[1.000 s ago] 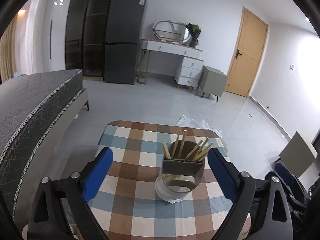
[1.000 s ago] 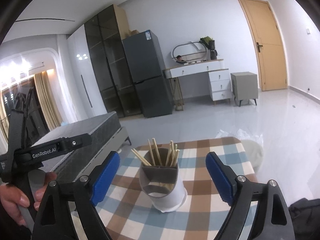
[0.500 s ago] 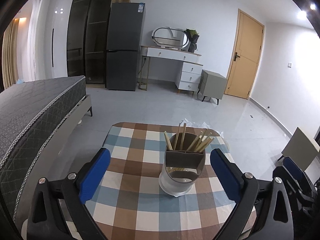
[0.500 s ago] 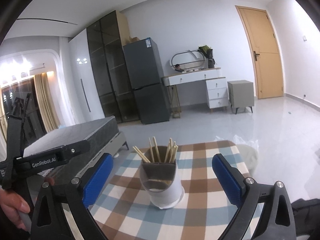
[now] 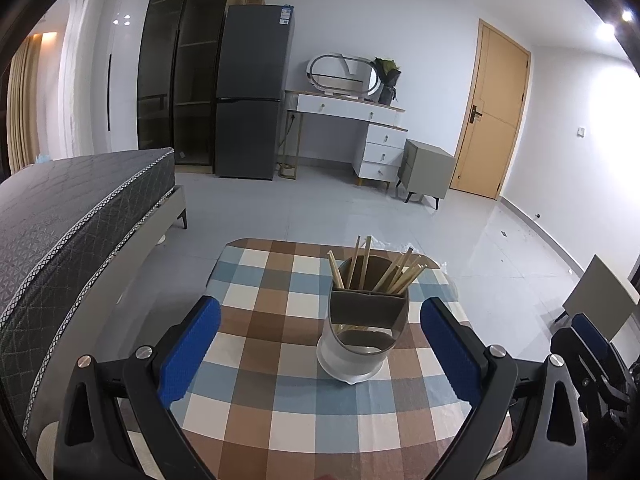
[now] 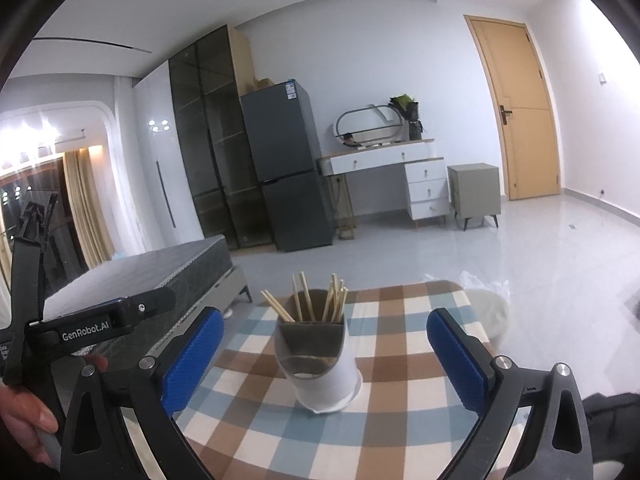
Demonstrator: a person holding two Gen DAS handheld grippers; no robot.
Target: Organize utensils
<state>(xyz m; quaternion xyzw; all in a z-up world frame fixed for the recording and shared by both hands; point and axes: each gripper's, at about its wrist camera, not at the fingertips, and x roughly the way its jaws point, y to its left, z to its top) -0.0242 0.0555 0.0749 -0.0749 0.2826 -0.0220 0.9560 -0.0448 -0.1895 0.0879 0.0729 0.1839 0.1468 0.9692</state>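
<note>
A white and grey utensil holder [image 5: 362, 328] stands upright on the checked tablecloth [image 5: 280, 392], with several wooden chopsticks [image 5: 384, 270] standing in its rear compartment. My left gripper [image 5: 320, 344] is open and empty, its blue pads wide apart on the near side of the holder. In the right wrist view the same holder [image 6: 316, 356] with its chopsticks [image 6: 316, 300] stands between the pads of my right gripper [image 6: 324, 356], which is open and empty, held back from it.
A grey bed [image 5: 68, 216] runs along the table's left side. The left gripper's body [image 6: 80, 328] and a hand show at the left of the right wrist view. A fridge [image 5: 248, 92], dresser [image 5: 360, 132] and door [image 5: 492, 116] stand far behind.
Both grippers have pulled back and tilted up a little, so the holder sits lower and farther in each view. Both stay open.
</note>
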